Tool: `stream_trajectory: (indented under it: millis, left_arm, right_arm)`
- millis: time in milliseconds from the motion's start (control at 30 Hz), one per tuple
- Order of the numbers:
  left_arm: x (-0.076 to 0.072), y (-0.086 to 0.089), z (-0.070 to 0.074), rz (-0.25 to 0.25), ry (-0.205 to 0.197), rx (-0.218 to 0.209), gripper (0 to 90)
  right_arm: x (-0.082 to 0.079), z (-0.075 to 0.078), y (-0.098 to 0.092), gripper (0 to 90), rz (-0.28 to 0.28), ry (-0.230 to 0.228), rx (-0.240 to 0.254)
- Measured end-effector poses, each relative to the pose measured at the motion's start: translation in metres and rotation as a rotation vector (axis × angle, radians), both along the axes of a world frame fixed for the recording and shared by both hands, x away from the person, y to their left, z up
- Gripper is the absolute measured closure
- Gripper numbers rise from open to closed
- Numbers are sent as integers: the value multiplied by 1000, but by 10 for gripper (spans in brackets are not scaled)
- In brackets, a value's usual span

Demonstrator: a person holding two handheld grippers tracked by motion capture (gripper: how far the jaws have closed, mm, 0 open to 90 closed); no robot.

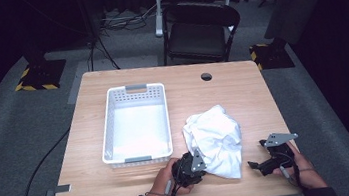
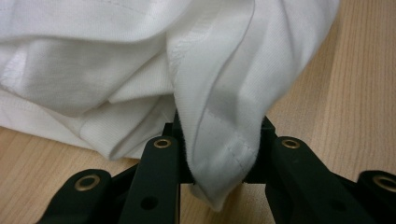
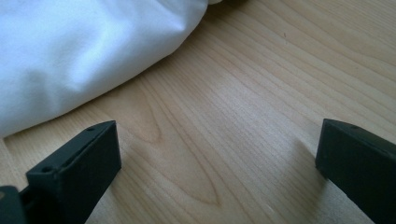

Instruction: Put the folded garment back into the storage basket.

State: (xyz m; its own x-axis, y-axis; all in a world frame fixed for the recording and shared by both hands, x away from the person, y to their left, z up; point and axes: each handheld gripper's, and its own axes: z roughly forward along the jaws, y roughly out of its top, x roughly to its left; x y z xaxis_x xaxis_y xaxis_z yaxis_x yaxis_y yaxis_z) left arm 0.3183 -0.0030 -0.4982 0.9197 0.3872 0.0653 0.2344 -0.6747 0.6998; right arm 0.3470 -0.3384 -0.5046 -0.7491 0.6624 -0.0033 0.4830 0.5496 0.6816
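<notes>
At the near edge of the wooden table (image 1: 98, 188), the left gripper (image 1: 194, 167) pinches a hemmed fold of the crumpled white cloth (image 1: 215, 141) between its jaws. The right gripper (image 1: 260, 164) rests just right of the cloth, jaws spread wide over bare wood, not touching it. The cloth lies heaped near the table's front, right of the white basket (image 1: 139, 157). Beyond the table stands a black chair (image 1: 202, 29).

Cloth (image 1: 215, 141) lies on the table (image 1: 231, 86), right of the basket (image 1: 135, 124).

Bright tabletop; dark surroundings; soft close-ups
</notes>
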Motion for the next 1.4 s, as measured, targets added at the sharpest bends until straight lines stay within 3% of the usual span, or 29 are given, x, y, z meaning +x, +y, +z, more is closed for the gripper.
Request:
stream_trajectory:
  millis: [600,967,1067,1167,1400]
  left_arm:
    - [0,0,-1,2,7,-14,720]
    - [0,-1,-2,1,5,-18,714]
    - [0,-1,-2,1,6,-18,714]
    - [0,-1,-2,0,4,-18,714]
    - [0,-1,-2,-1,1,-17,714]
  right_arm:
    - [0,2,1,16,-2,11,-22]
    - [5,21,9,29,-13,-16,-50]
    - [7,27,14,30,-8,-23,-36]
    - [11,34,16,33,-7,-25,12]
    - [18,45,27,35,-5,-33,14]
